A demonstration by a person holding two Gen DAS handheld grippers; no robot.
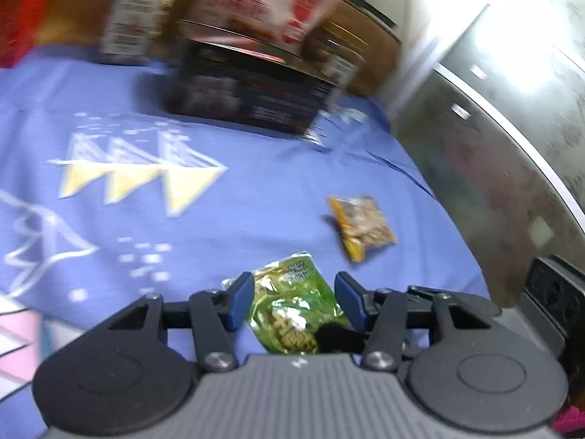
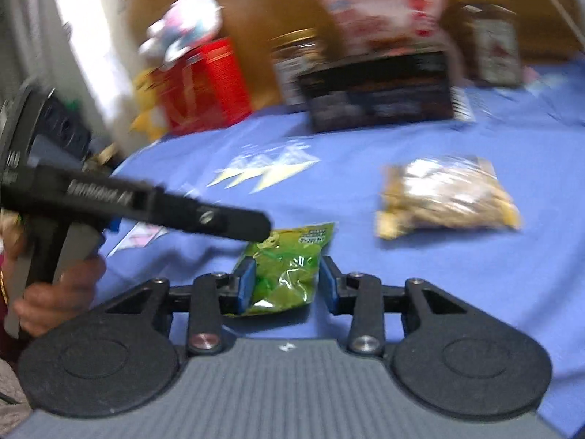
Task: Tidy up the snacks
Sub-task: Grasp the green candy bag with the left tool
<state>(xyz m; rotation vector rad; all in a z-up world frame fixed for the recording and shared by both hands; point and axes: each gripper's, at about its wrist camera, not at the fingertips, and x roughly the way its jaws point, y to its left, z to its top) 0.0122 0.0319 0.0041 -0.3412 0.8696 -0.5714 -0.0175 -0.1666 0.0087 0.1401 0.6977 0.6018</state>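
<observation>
A green snack packet (image 1: 292, 307) lies on the blue cloth (image 1: 182, 219). My left gripper (image 1: 294, 300) is open, its blue pads on either side of the packet. My right gripper (image 2: 287, 283) is also open, its pads flanking the same green packet (image 2: 289, 270). A clear and yellow snack bag (image 1: 362, 226) lies further to the right; it shows larger in the right wrist view (image 2: 446, 197). The left gripper's body (image 2: 146, 201) reaches in from the left over the packet's far corner. Both views are blurred.
At the back stand a black box (image 1: 252, 91) with a white and red pack (image 1: 270, 0) on top, jars (image 1: 139, 14) beside it, and a red box (image 2: 204, 84). A grey metal surface (image 1: 512, 128) rises on the right of the left wrist view.
</observation>
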